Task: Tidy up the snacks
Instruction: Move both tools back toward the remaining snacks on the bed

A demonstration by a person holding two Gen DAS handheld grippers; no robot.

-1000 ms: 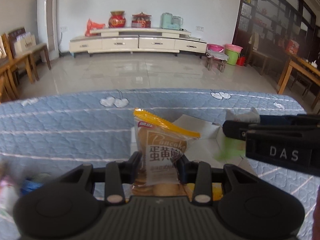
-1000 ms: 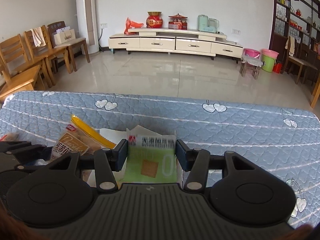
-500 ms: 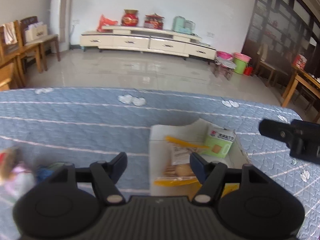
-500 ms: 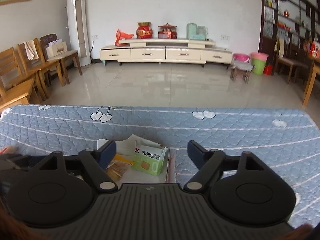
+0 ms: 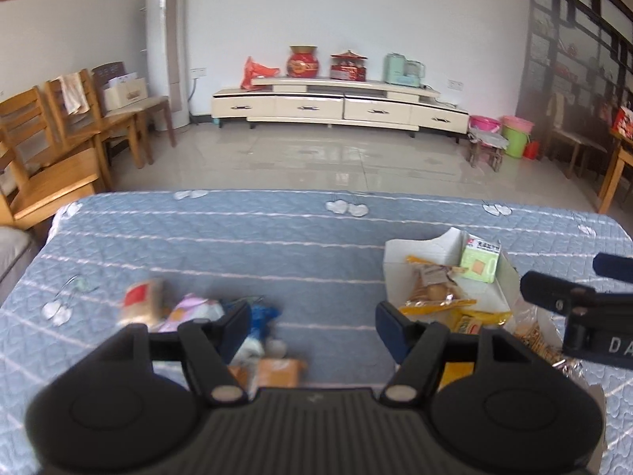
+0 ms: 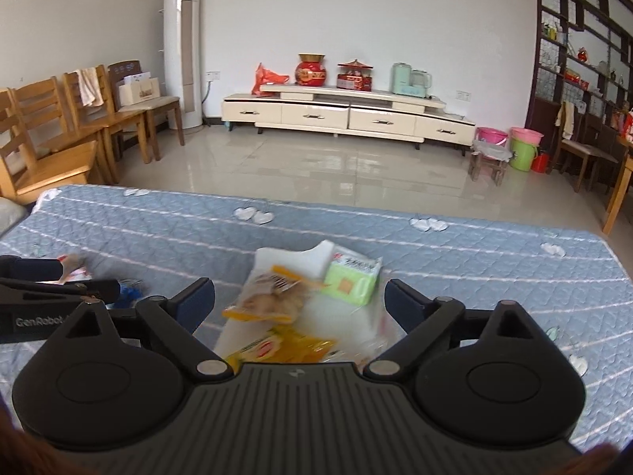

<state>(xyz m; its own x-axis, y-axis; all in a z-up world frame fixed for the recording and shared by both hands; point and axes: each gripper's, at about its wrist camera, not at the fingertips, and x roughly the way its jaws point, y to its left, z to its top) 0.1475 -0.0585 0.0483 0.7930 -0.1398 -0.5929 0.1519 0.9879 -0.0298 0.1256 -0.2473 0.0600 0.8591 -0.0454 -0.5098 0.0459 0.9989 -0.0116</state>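
A white open box (image 5: 399, 253) (image 6: 277, 257) lies on the blue quilted table cover (image 5: 277, 245). In it are a pancake packet (image 5: 431, 285) (image 6: 273, 297), a green carton (image 5: 480, 263) (image 6: 352, 281) and a yellow packet (image 6: 285, 346). My right gripper (image 6: 298, 299) hovers above the box, its jaws opening wide and touching nothing. My left gripper (image 5: 312, 324) stands open and holds nothing, left of the box, above several loose blurred snacks: a red-tan packet (image 5: 138, 303), a pink one (image 5: 190, 310), a blue one (image 5: 259, 314) and an orange one (image 5: 279, 370).
The table's far edge drops to a tiled floor (image 5: 336, 158). Wooden chairs (image 5: 59, 150) stand off its left end. A cream low cabinet (image 5: 336, 109) lines the back wall. Bare cloth (image 6: 494, 277) lies right of the box.
The left gripper let go of the pancake packet and the right let go of the green carton, both now lying in the box. Both opened and drew back, the left swinging left over the loose snacks.
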